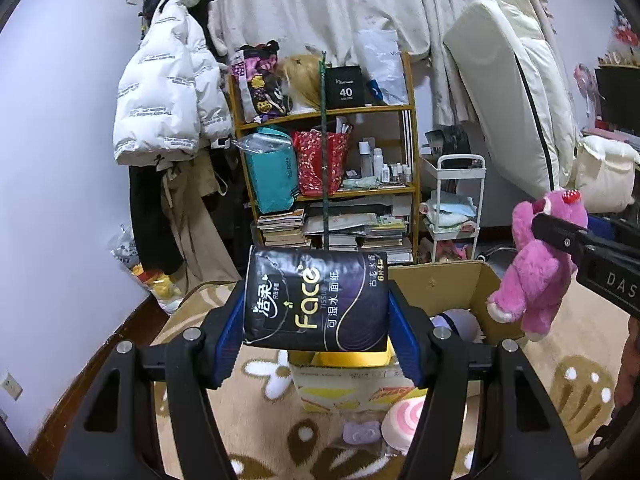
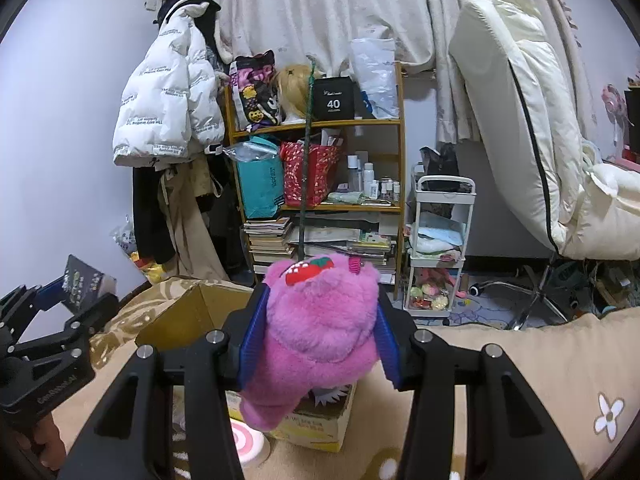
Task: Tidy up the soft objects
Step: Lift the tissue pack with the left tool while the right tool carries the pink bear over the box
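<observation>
A black tissue pack [image 1: 316, 300] sits low in the centre of the left wrist view, clamped at both ends by the blue pads of the left hand-held gripper [image 1: 316, 322], held in the air above a cardboard box [image 1: 460, 284]. At the right edge of that view a pink plush bear [image 1: 536, 268] hangs from the right hand-held gripper [image 1: 560, 236], which is closed around its head, just beside the box's raised right flap and outside its rim. In the right wrist view the bear [image 2: 320, 328] fills the lower centre, squeezed between the blue pads, above the box [image 2: 188, 312]. The box is open at the top, flaps standing up; a pale purple rounded item [image 1: 456, 322] shows inside. Before the box, on the beige flower-patterned rug [image 1: 568, 384], lie a pink swirl cushion [image 1: 404, 420] and a small purple item [image 1: 362, 434]. Open rug stretches to the lower right; a crowded wooden shelf [image 1: 328, 152] and a white trolley [image 1: 456, 208] stand behind.
</observation>
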